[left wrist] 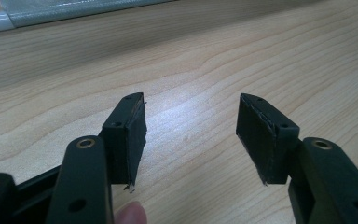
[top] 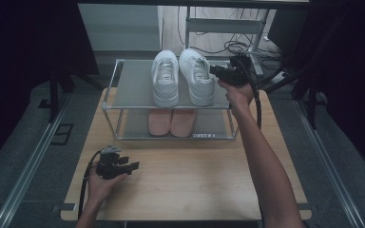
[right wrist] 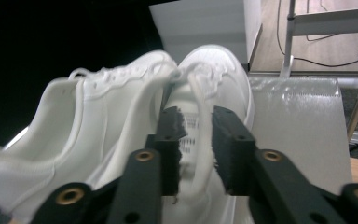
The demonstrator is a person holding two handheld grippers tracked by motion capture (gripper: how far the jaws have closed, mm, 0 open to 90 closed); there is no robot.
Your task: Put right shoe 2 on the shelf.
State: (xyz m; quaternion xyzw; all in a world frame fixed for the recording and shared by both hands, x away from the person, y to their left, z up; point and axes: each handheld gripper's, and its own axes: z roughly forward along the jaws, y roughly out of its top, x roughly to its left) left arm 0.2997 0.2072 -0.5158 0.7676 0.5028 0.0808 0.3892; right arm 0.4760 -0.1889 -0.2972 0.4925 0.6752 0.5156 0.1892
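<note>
High view: right arm outstretched, hand-held gripper (top: pixel 217 72) at white sneaker (top: pixel 197 76).

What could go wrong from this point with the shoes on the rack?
The right hand-held gripper seems to pinch just the thin collar of the right white sneaker, so it may slip free. That sneaker touches the left white sneaker; pulling could drag it across the rack's top shelf.

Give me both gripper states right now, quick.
Left gripper: open, nothing between the jaws, low over the table.
Right gripper: jaws part closed around the white shoe edge; a firm grip cannot be told.
</note>
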